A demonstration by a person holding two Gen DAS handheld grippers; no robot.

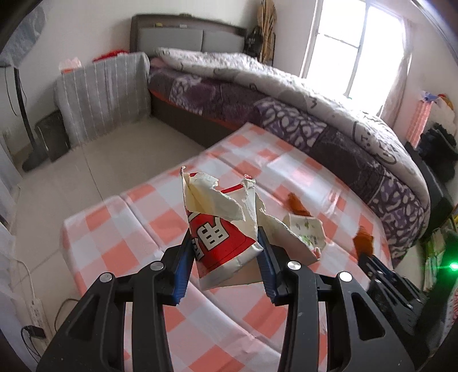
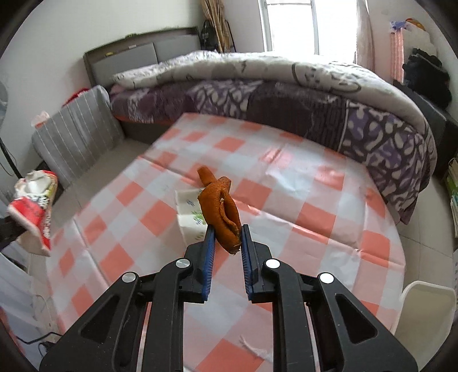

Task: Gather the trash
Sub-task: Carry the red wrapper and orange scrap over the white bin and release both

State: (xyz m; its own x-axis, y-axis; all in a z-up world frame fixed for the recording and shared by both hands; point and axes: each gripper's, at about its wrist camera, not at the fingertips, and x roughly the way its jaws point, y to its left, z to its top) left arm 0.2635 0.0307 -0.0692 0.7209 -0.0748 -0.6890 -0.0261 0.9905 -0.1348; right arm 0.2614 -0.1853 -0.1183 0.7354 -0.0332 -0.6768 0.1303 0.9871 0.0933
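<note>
left gripper (image 1: 226, 246) clamps torn red-white carton (image 1: 220, 229) | right gripper (image 2: 226, 234) pinches curled orange peel (image 2: 220, 206)

Your left wrist view looks down along its gripper (image 1: 226, 243), close over the near-left of the checked desk (image 1: 137, 229), facing the bed (image 1: 286, 94). Your right wrist view sits alongside, facing likewise. Both share desk, bed and window (image 2: 289, 25).
</note>
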